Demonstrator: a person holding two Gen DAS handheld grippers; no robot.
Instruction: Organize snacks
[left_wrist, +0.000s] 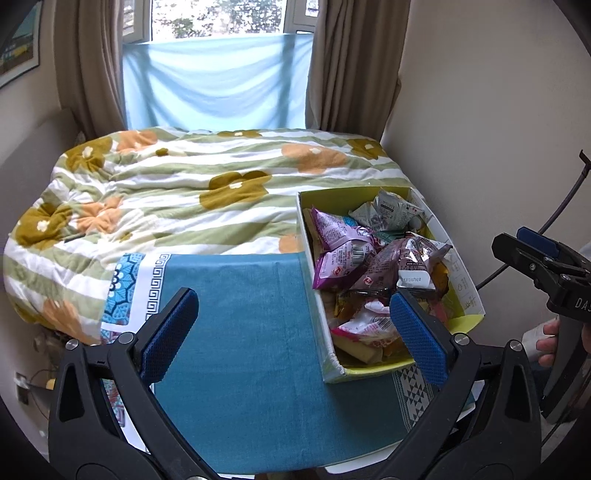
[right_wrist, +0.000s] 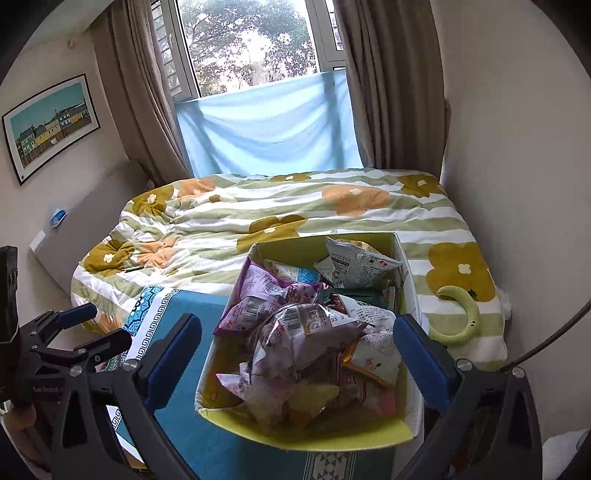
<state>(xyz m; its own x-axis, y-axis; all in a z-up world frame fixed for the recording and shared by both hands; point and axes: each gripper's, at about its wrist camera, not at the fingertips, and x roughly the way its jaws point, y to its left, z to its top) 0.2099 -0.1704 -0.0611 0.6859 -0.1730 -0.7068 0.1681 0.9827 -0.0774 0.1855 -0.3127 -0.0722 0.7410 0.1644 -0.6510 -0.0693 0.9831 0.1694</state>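
Inside box, heaped snack packets.

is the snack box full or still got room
Full. The open-topped yellow-green box is heaped with crumpled snack packets that rise to its rim and above it in the right wrist view.

Left of the box, my path lies open over the bare blue cloth; heaped snack packets fill the box, and the wall crowds its right.
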